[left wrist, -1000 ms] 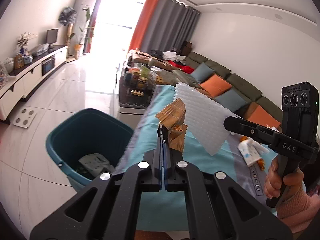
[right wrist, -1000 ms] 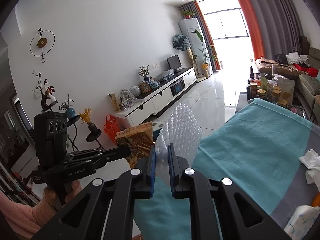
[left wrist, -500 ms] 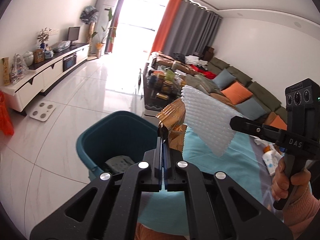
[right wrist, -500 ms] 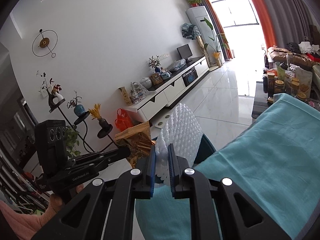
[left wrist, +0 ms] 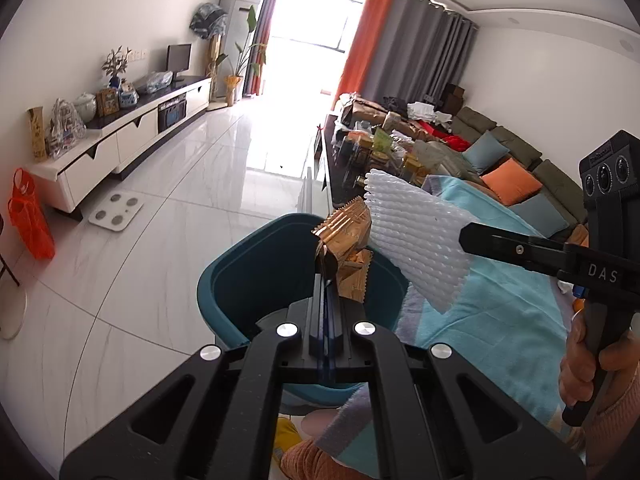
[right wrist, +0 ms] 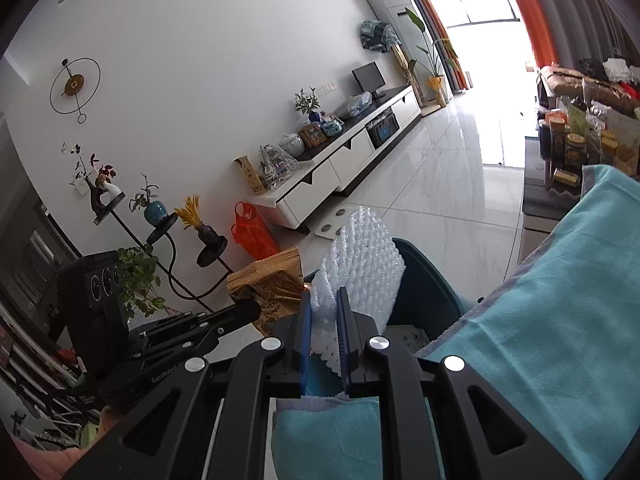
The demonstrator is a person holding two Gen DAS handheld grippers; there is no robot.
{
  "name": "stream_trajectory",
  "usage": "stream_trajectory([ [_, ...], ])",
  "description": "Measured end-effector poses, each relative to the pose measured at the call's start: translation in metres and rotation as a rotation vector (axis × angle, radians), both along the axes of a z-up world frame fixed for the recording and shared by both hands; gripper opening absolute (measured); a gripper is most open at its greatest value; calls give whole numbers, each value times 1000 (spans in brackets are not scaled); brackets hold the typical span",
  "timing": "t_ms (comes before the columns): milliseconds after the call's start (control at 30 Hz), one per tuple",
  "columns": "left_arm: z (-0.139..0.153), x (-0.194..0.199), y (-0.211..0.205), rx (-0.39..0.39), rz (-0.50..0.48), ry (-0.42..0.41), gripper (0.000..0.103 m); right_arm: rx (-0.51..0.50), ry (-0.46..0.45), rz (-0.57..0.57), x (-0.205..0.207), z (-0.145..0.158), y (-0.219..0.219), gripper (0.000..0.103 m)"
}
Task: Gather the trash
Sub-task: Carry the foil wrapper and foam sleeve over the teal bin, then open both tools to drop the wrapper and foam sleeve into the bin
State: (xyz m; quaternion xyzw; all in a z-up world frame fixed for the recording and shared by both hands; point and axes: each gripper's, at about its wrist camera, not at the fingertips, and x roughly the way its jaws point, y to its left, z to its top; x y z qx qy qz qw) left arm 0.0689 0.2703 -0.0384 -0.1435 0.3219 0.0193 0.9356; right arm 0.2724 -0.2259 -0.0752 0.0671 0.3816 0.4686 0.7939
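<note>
My left gripper [left wrist: 325, 278] is shut on a crumpled gold foil wrapper [left wrist: 347, 240], held over the open teal bin [left wrist: 256, 268]. The right gripper [right wrist: 323, 304] is shut on a white foam net sleeve [right wrist: 360, 256], which stands up between its blue pads just over the bin's near rim [right wrist: 428, 280]. In the left wrist view the right gripper [left wrist: 466, 236] reaches in from the right, with the foam sleeve [left wrist: 416, 236] beside the wrapper. In the right wrist view the left gripper [right wrist: 252, 312] comes in from the left with the wrapper [right wrist: 268, 280].
A table with a turquoise cloth [right wrist: 552, 320] lies to the right of the bin. Beyond it stand a cluttered coffee table [left wrist: 384, 148] and a sofa [left wrist: 516, 160]. A white TV cabinet [left wrist: 120, 140], a floor scale [left wrist: 116, 212] and an orange bag [left wrist: 28, 216] are at the left.
Both grippers have swung left from above the cloth-covered table to above the bin, each keeping its piece of trash. The bin now sits under the wrapper and the sleeve.
</note>
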Motion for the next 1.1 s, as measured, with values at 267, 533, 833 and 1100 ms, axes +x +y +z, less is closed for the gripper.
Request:
stream_trajectory([
  [267, -16, 17, -5, -17, 17, 33, 2, -54, 44, -6, 11, -15, 20, 12],
  [533, -30, 36, -13, -14, 21, 62, 2, -125, 88, -41, 23, -31, 31, 15],
  [833, -52, 59, -18, -32, 31, 93, 23, -150, 119, -86, 29, -43, 24, 27],
  [1100, -49, 60, -25, -34, 31, 74, 26, -142, 114, -70, 25, -41, 25, 32],
])
